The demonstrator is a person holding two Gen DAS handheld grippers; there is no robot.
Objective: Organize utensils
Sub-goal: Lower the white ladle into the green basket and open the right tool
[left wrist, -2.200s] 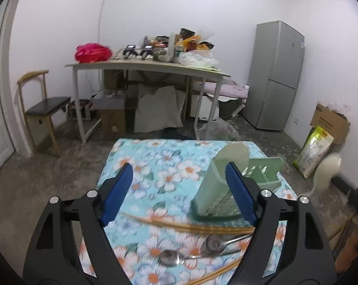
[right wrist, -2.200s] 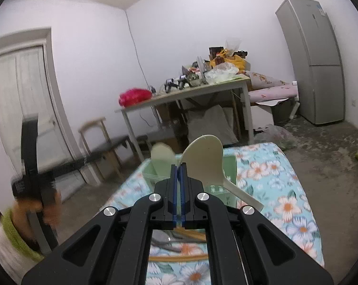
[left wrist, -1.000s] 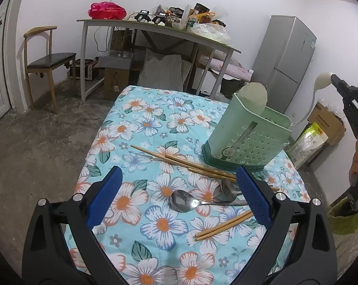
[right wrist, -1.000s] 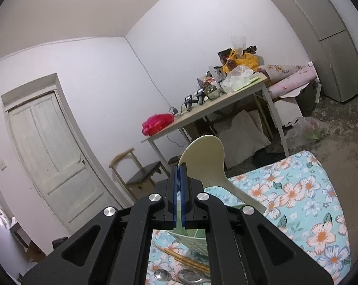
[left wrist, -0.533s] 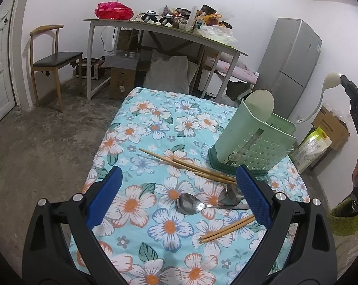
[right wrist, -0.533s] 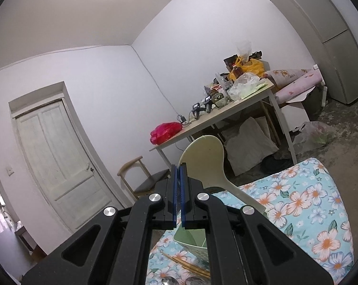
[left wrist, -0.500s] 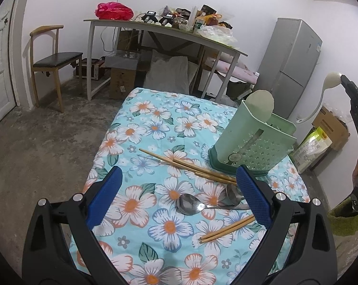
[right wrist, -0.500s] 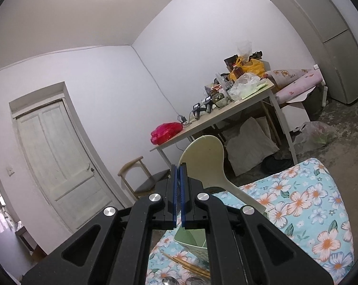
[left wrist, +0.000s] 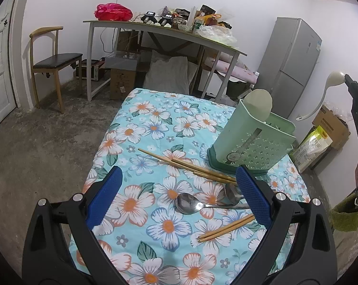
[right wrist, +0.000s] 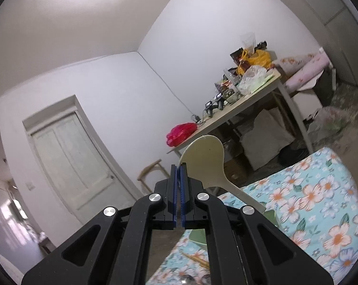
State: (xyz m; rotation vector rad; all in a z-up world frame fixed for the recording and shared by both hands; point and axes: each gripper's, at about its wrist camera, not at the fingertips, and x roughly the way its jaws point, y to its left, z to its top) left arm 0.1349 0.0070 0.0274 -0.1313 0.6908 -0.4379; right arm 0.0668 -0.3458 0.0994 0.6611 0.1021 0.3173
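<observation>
Cream rice paddle (right wrist: pixel 203 160) is up in the air, pinched by its blade edge in the right gripper (right wrist: pixel 178 166), jaws clamped tight on it, handle hanging down and to the right. From the left wrist view it's at the far right of the scene, above and right of the green utensil caddy (left wrist: pixel 251 140), well apart from it. A second cream paddle (left wrist: pixel 259 104) already stands in the caddy's far-left slot, and a metal spoon shows through the perforated front.

Left gripper (left wrist: pixel 179 194) is wide, nothing between its blue pads, hanging over the near end of the floral tablecloth (left wrist: pixel 155 116). Still loose on the cloth: two metal spoons (left wrist: pixel 190 203), one chopstick pair (left wrist: pixel 190 166) just near of the caddy, another pair (left wrist: pixel 226 228) nearer, on the right.

Step in hand, prob: carrying the paddle to the caddy. Next move calls for tipping it handle-down over a free slot (which slot is free I can't tell), lowering, then letting go. After that, spoons & chopsticks.
</observation>
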